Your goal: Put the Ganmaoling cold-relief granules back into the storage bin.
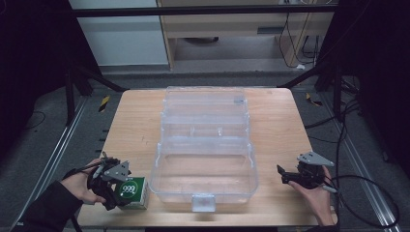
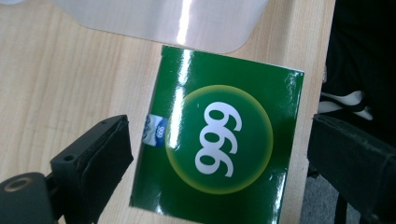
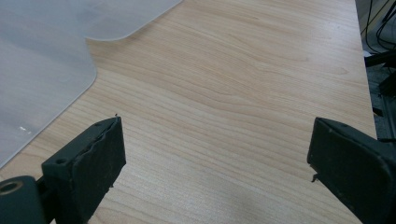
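Beside a clear plastic box (image 1: 205,159), both hand-held grippers gape, left (image 2: 219,154) straddling a glossy green carton (image 2: 219,135).

I see the storage case (image 1: 204,145) mid-table (image 1: 275,121), the box (image 1: 134,192) just left of its near corner, left gripper (image 1: 112,186) over the box, right gripper (image 1: 285,175) right of the case.

High view: fixed overhead, faces forward and down, far enough to take in whole wooden table (image 1: 140,121).
Left gripper view: close, looks straight down at green box (image 2: 219,135) near table's 7 o'clock corner.
Right gripper view: close, low, looks across bare wood around 4 o'clock.
All three share clear plastic case (image 1: 205,145) edge and tabletop.
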The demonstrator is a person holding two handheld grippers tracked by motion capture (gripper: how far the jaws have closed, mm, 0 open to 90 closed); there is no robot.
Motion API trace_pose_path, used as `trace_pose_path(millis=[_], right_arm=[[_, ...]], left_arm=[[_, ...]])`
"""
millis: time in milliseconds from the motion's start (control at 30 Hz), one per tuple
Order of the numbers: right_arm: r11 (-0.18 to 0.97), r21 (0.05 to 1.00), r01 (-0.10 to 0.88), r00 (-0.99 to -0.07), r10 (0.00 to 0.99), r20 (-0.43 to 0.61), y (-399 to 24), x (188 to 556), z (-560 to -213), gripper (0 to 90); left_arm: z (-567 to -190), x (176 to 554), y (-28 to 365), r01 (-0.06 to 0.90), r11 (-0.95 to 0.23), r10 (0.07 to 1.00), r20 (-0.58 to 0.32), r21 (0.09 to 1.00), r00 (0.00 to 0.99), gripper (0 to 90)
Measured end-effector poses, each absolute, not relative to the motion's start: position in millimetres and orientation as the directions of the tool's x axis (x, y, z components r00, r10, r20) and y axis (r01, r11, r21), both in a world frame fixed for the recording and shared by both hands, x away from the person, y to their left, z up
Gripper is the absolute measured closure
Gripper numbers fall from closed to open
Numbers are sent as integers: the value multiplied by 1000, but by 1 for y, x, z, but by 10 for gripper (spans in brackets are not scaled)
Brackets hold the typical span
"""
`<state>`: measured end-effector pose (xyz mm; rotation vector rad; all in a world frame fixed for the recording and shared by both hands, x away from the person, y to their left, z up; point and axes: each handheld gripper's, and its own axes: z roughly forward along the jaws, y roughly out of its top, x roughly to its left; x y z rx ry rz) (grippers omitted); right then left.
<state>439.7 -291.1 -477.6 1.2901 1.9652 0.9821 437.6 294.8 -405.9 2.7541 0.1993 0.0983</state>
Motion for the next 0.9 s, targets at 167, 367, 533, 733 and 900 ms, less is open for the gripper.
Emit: trace_pose_path(millis=[167, 367, 533, 733, 900], right_arm=[[260, 823, 505, -362, 929, -71, -290, 440, -478, 43], [273, 816, 510, -370, 926, -79, -289, 440, -479, 39], [286, 809, 513, -376, 922, -88, -288, 441, -481, 38], [291, 804, 518, -380, 921, -88, -287, 441, -482, 38], [293, 804, 517, -382, 920, -90, -287, 442, -482, 38]], left_arm=[[-412, 439, 292, 110, -926, 130, 34, 360, 991, 55], [-420, 443, 290, 108, -937, 122, 21, 333, 992, 59], [-427, 445, 287, 96, -942, 105, 11, 321, 994, 71], [-433, 448, 285, 84, -948, 89, 4, 308, 996, 88], [-434, 448, 285, 88, -949, 90, -6, 303, 996, 102]])
